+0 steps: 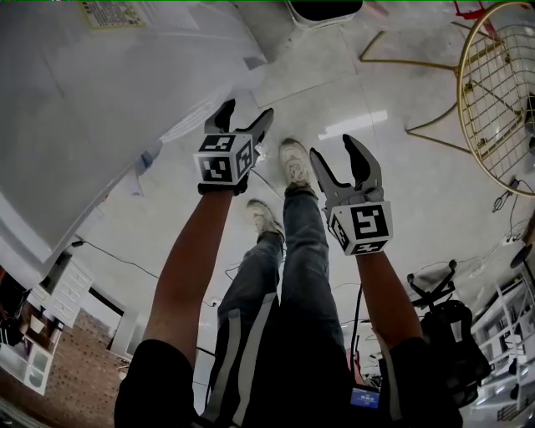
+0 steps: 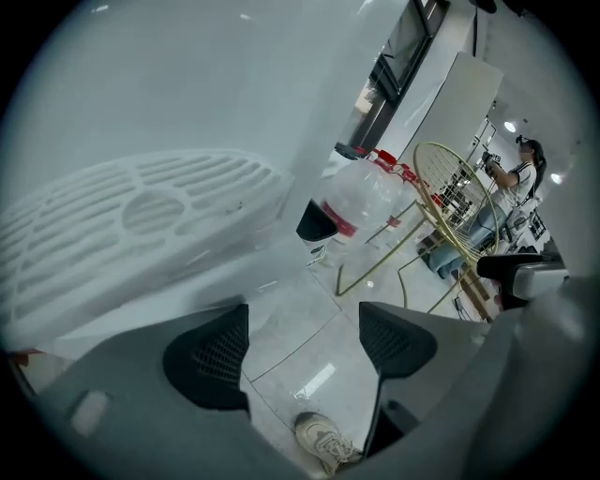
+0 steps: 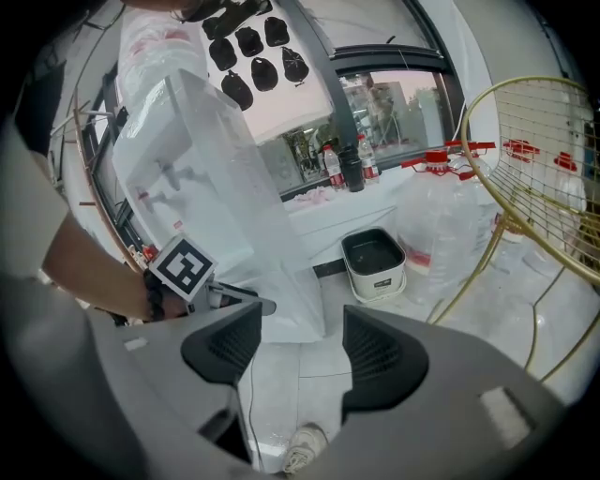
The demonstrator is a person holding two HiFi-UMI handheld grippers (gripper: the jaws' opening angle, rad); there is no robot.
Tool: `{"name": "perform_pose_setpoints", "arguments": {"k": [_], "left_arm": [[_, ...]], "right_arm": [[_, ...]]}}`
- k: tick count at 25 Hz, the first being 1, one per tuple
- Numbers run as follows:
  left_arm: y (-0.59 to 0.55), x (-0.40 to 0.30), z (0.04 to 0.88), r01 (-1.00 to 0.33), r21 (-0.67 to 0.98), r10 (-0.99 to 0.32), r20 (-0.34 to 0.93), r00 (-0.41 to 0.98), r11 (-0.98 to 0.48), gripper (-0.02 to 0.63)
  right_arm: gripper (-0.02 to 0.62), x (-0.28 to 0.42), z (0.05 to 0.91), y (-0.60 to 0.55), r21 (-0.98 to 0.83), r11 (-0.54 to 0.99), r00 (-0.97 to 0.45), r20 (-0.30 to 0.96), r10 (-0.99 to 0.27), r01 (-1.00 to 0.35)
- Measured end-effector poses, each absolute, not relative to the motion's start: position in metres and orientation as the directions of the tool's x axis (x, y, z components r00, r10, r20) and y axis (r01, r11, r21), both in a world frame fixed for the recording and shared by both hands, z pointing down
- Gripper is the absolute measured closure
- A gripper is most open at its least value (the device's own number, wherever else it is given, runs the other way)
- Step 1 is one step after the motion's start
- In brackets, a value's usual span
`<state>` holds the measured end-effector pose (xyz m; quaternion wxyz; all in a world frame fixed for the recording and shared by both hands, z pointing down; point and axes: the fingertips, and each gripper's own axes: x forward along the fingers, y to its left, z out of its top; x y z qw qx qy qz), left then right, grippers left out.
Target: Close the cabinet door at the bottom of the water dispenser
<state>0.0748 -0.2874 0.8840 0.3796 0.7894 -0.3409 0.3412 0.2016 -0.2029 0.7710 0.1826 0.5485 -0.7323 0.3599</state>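
Okay, water dispenser (image 1: 100,109) at 10 o'clock, its cabinet door not made out; left gripper (image 1: 247,113) at 12 o'clock beside it, jaws spread, empty; right gripper (image 1: 334,150) at 1 o'clock, jaws spread, empty. No contact, so closing looks entirely left.

Nothing legible. Yellowish label (image 1: 111,12) on dispenser (image 1: 92,100): print too small. Red label (image 2: 345,226) on bottle (image 2: 370,192): blurred. Square black-and-white markers on left cube (image 1: 224,159) and right cube (image 1: 364,227).
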Motion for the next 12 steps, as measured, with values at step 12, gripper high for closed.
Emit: {"name": "perform_pose_setpoints", "arguments": {"k": [12], "left_arm": [[-0.310, 0.064, 0.884, -0.828, 0.424, -0.376, 0.746, 0.549, -0.367, 0.221]], "right_arm": [[0.339, 0.197, 0.776, -0.209, -0.291, 0.098, -0.290, 0.745, -0.601, -0.952]]}}
